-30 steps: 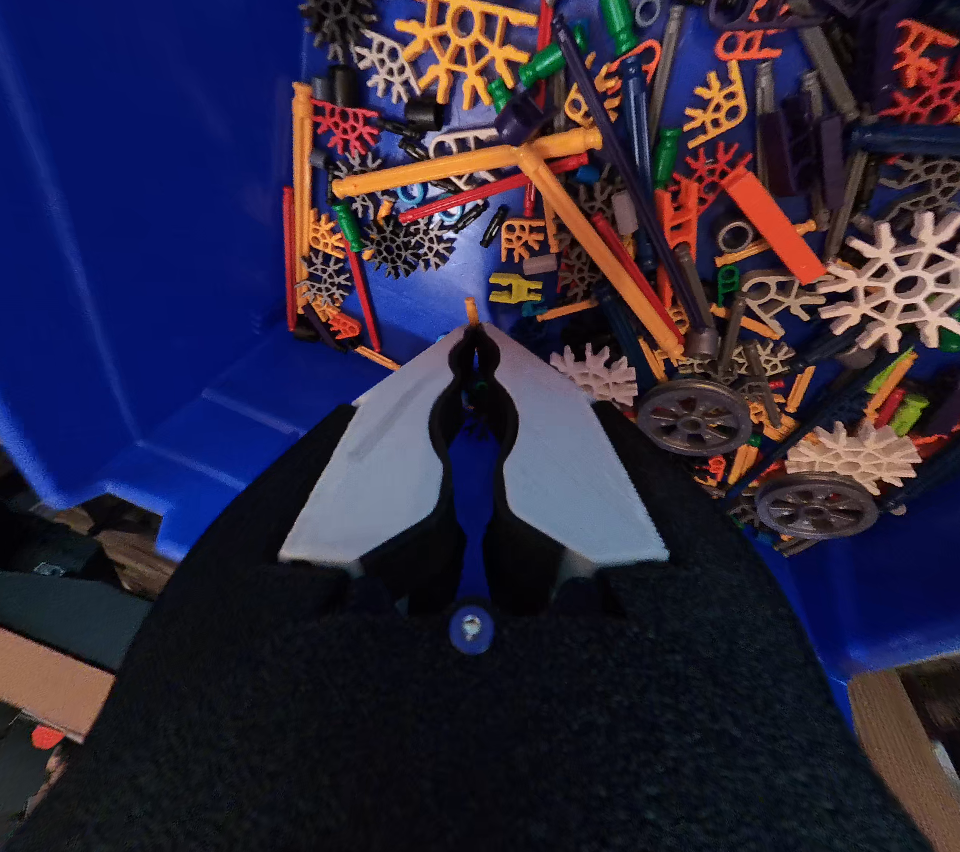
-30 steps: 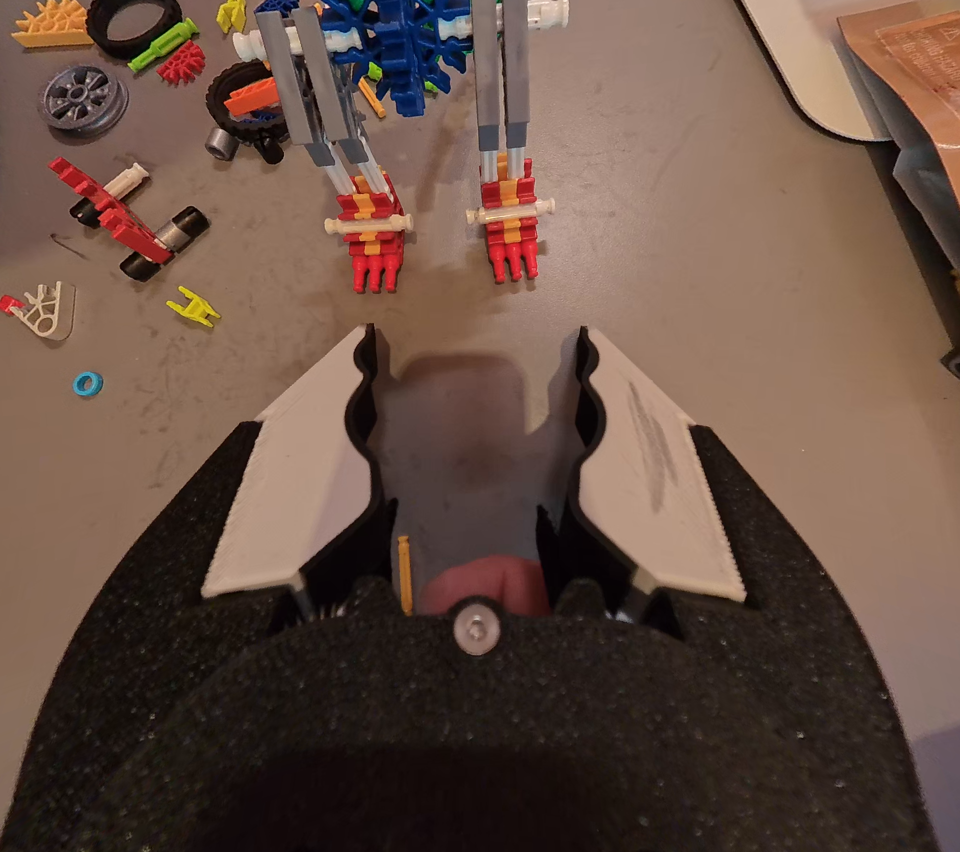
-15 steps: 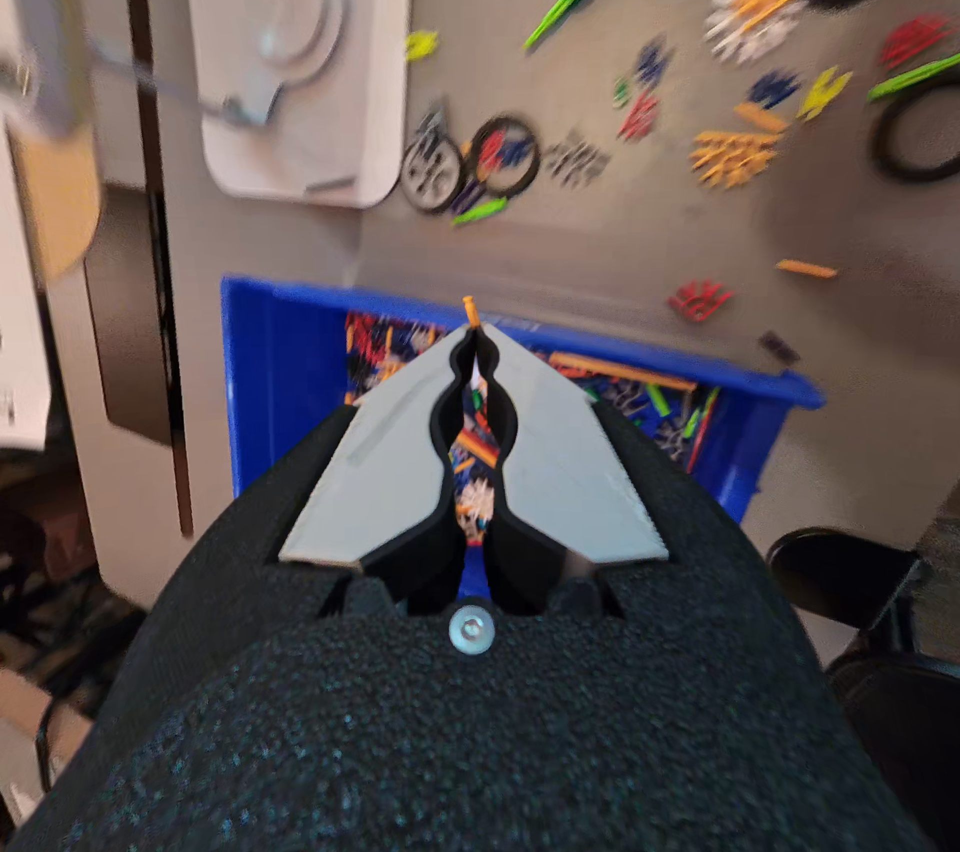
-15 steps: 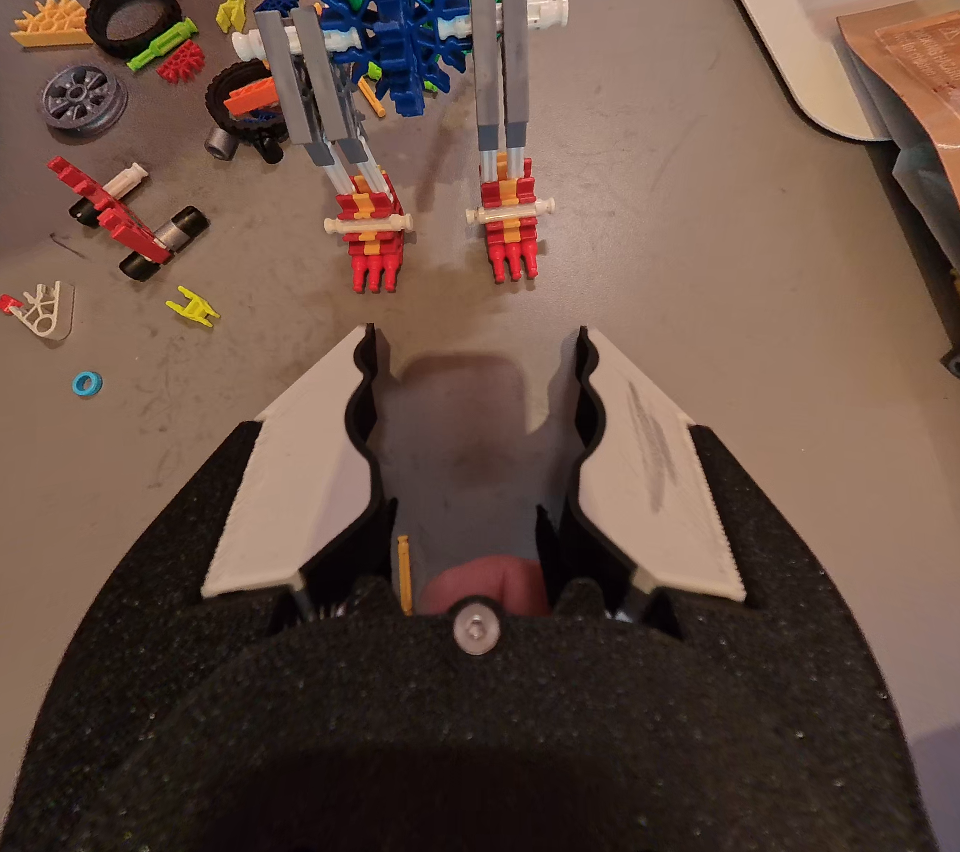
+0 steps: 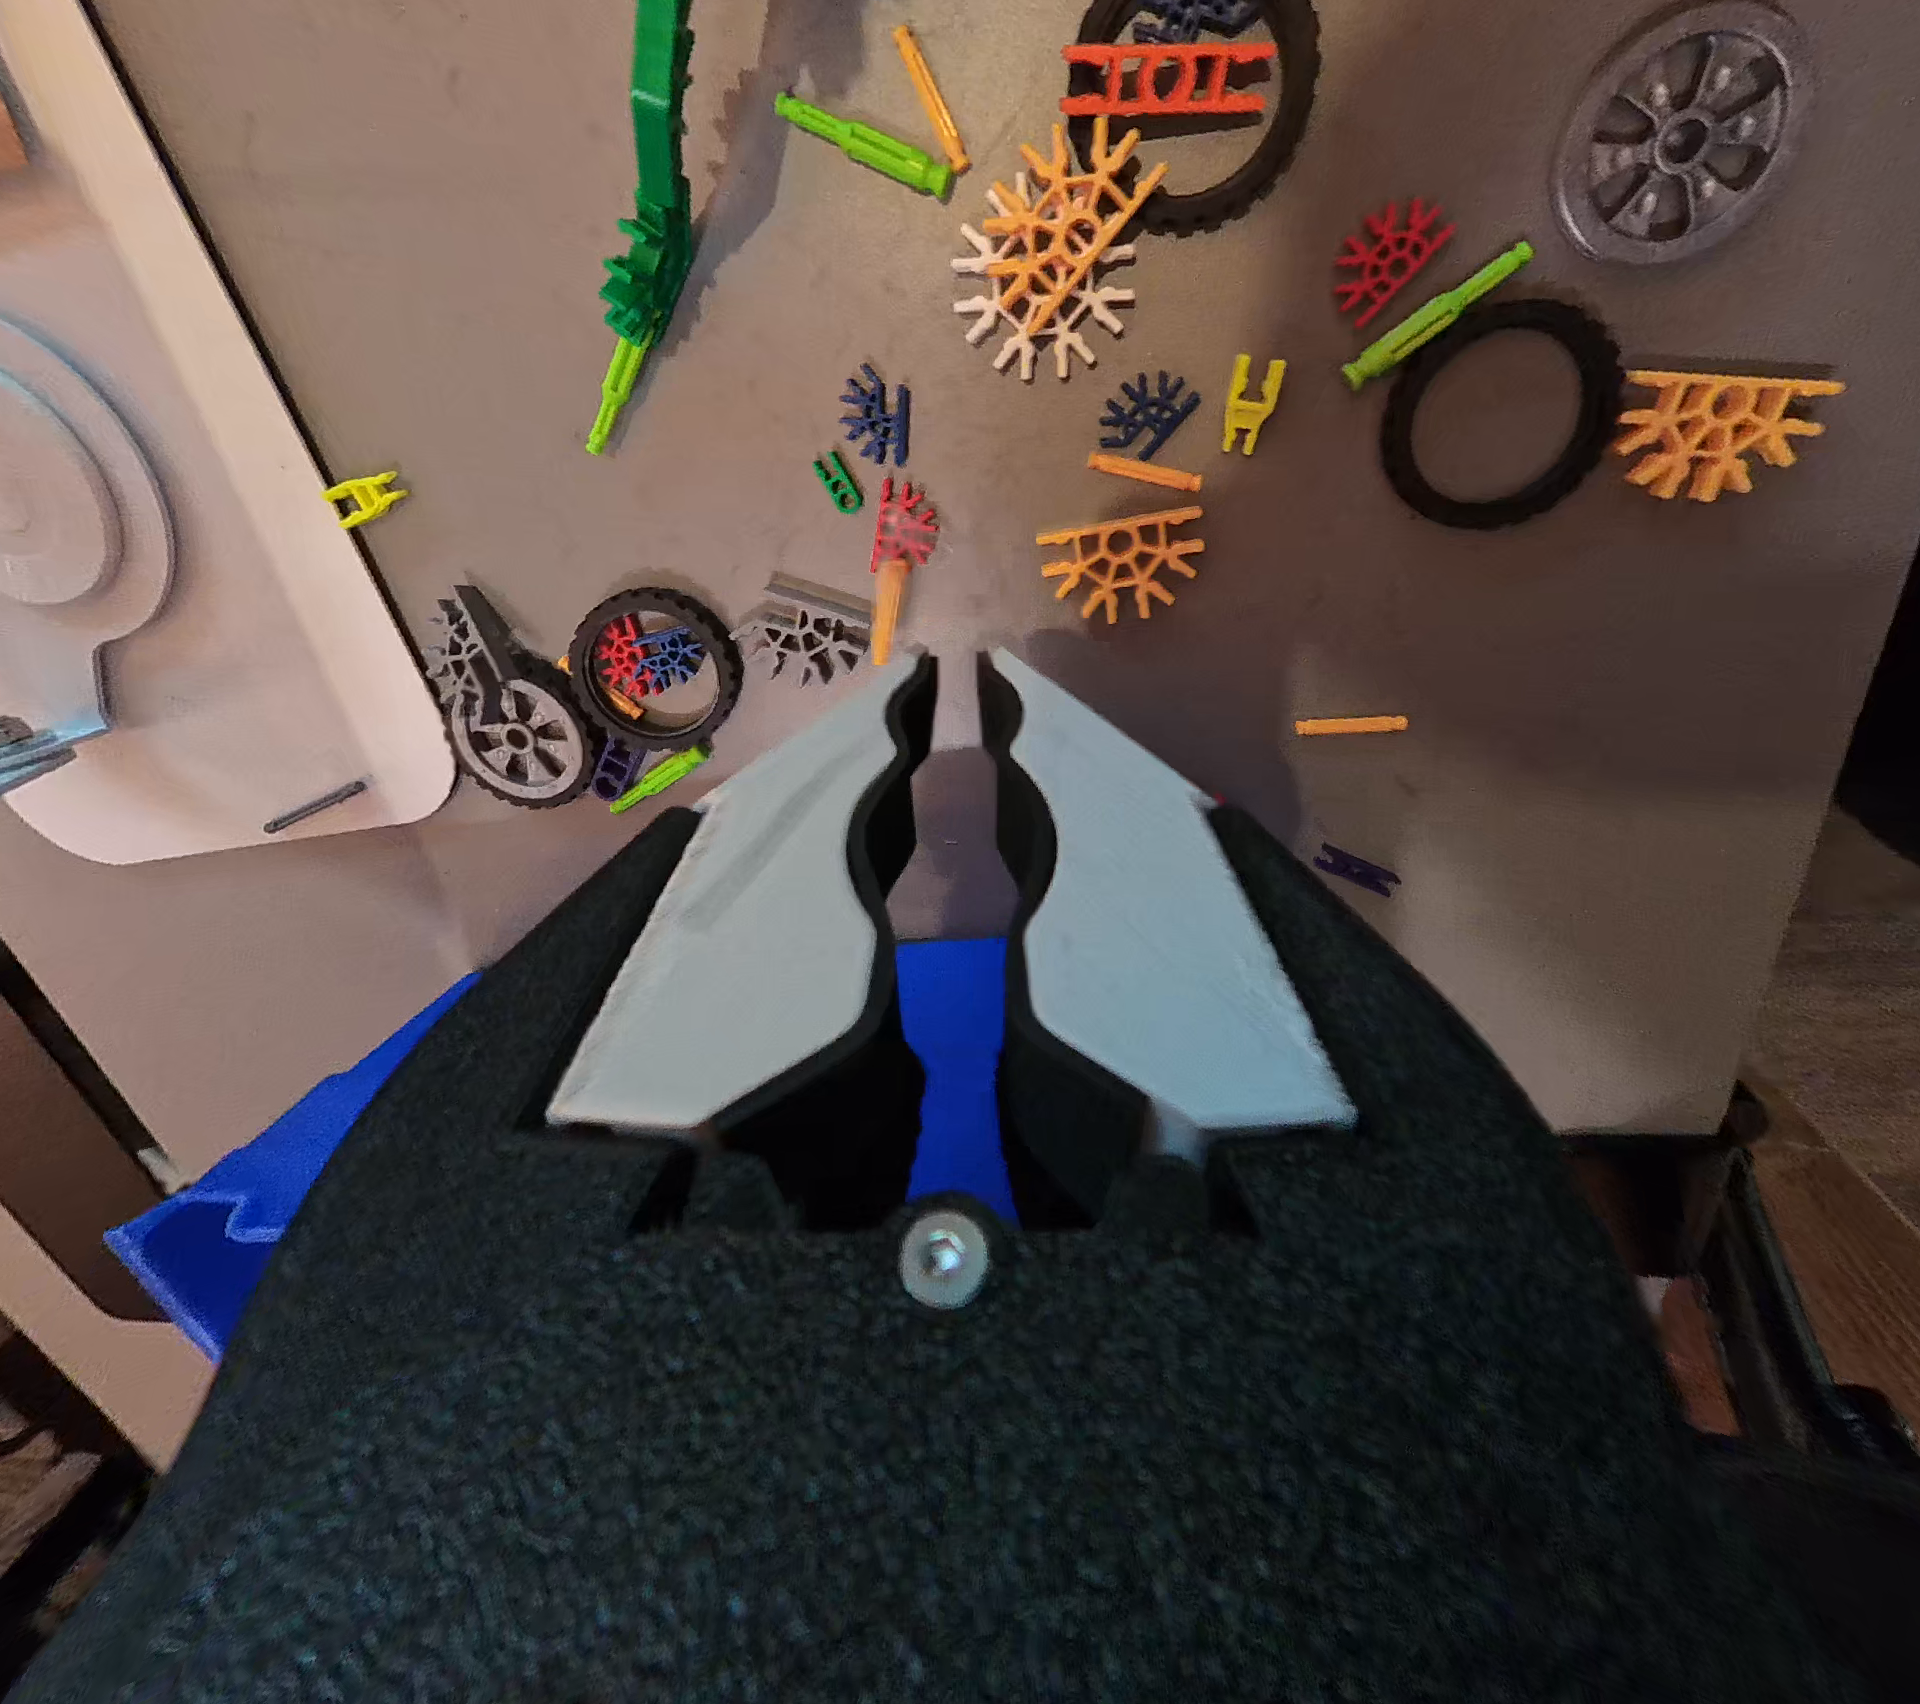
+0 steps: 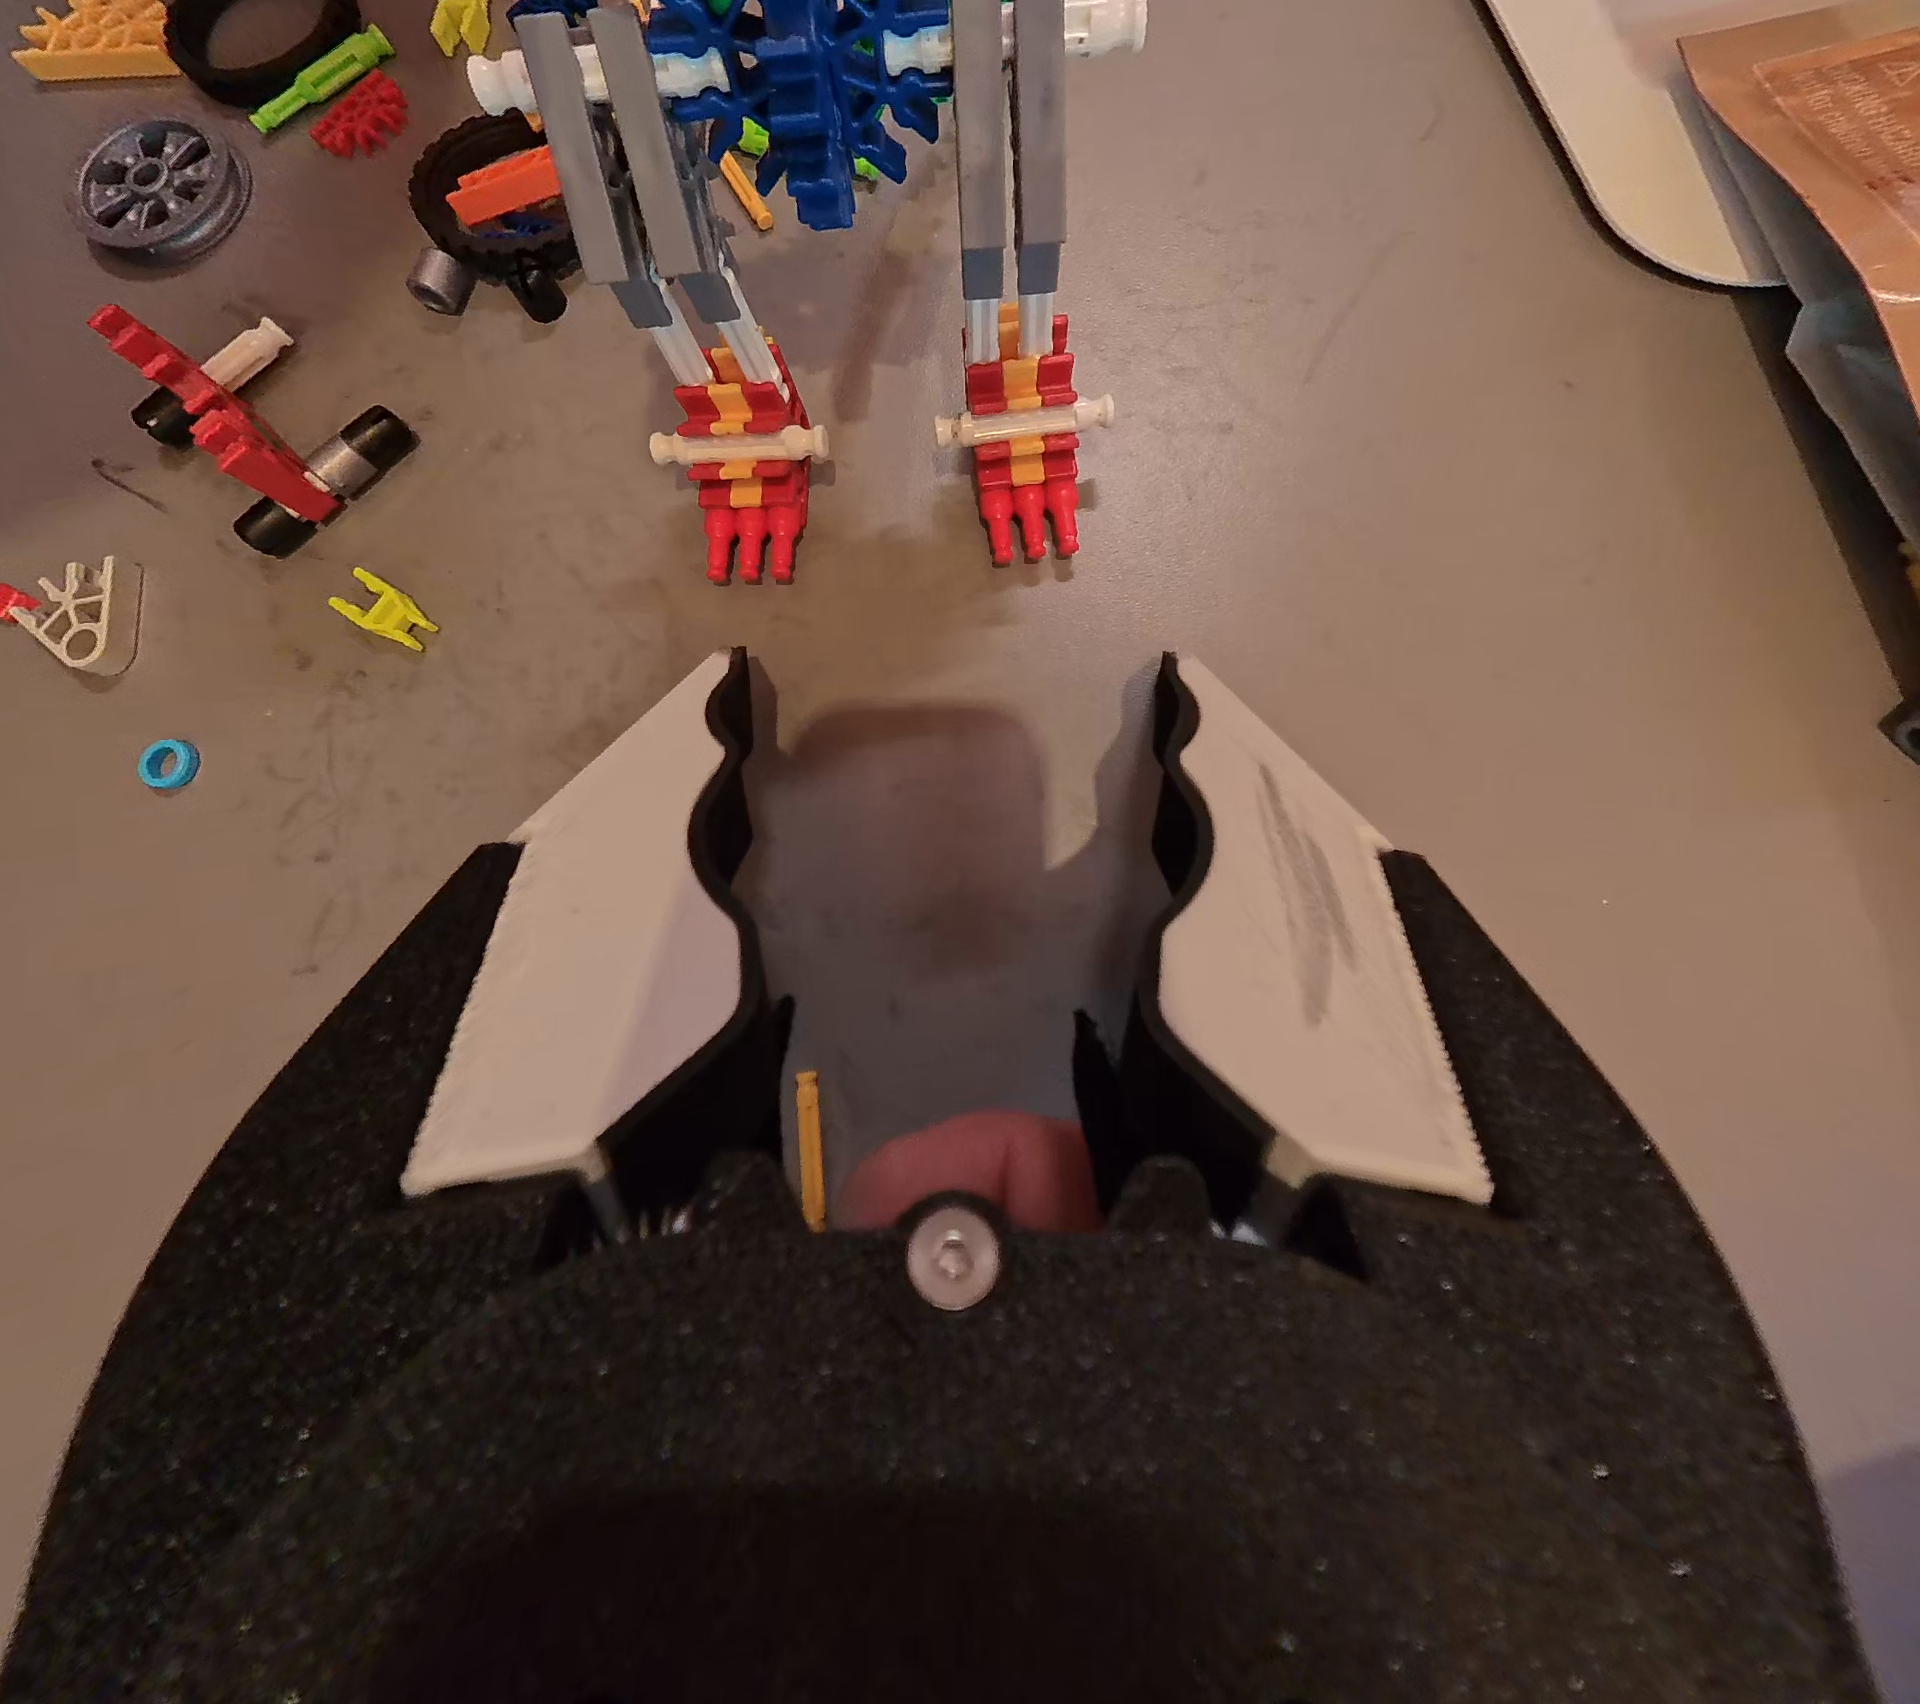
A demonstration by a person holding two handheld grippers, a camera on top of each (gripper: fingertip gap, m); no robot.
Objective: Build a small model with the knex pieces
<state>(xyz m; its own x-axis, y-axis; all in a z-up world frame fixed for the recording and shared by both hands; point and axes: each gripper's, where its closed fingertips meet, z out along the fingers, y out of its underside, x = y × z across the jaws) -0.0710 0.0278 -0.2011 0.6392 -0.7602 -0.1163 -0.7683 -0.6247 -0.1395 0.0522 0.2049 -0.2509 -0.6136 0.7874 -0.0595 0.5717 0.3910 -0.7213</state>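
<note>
My left gripper [image 5: 956,662] hangs over the grey table [image 5: 416,148], past the rim of a blue bin [image 5: 945,1062]. Its jaws stand a narrow gap apart with nothing between them. A small orange rod [image 5: 886,615], blurred, is just beyond the left fingertip, next to a red connector [image 5: 904,524]. My right gripper [image 6: 951,667] is open and empty, low over the table [image 6: 1351,615]. In front of it stands a built figure [image 6: 800,54] with a blue hub, grey legs and two red feet [image 6: 748,470] [image 6: 1023,459].
Loose pieces lie around: black tyres [image 5: 1501,413] [image 6: 260,23], grey wheels [image 5: 1678,132] [image 6: 161,184], orange and white connectors [image 5: 1049,252], a green chain [image 5: 655,96]. A white board [image 5: 208,511] lies left. A brown packet [image 6: 1818,127] lies at the right edge. An orange rod [image 6: 808,1145] lies under my right gripper. Across from one pair of fingers to the other is roughly 25 cm. To the brown packet [image 6: 1818,127]: right tips about 15 cm, left tips about 25 cm.
My left gripper has come up out of the blue bin and over the table. Its jaws have parted a little and the orange rod has left the fingertips. The right gripper has not moved.
</note>
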